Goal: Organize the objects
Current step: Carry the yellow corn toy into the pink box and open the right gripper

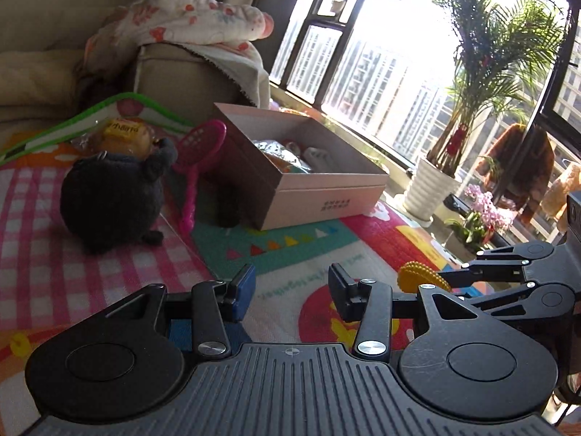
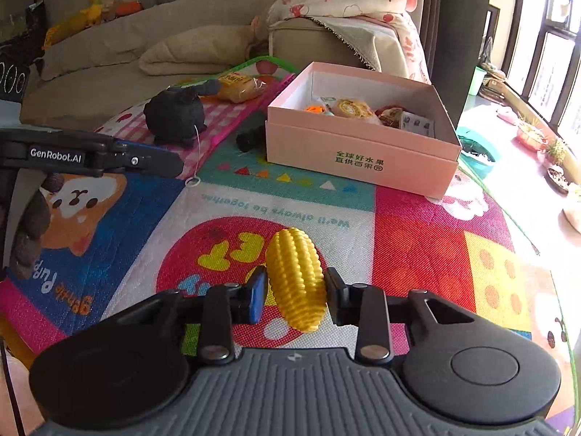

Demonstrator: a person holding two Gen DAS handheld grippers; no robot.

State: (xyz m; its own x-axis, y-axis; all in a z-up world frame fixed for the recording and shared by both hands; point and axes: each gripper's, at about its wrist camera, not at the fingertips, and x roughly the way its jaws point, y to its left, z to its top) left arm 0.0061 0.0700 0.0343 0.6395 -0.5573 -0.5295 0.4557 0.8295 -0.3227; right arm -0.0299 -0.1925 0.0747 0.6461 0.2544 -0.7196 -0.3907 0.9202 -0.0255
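Right claw (image 2: 295, 292) pinching yellow toy corn (image 2: 296, 279) over play mat (image 2: 417, 225), left claw (image 1: 290, 289) spread and empty, pink box (image 2: 359, 160) ahead.

Strong daylight thru window (image 1: 381, 83), glare there; sofa (image 1: 43, 18) side dim; fisheye warp at edges.

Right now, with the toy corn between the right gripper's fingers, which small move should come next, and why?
Probably lift the toy corn and carry it toward the pink box. The right gripper looks closed on it, and the box is open and already holds other small items.
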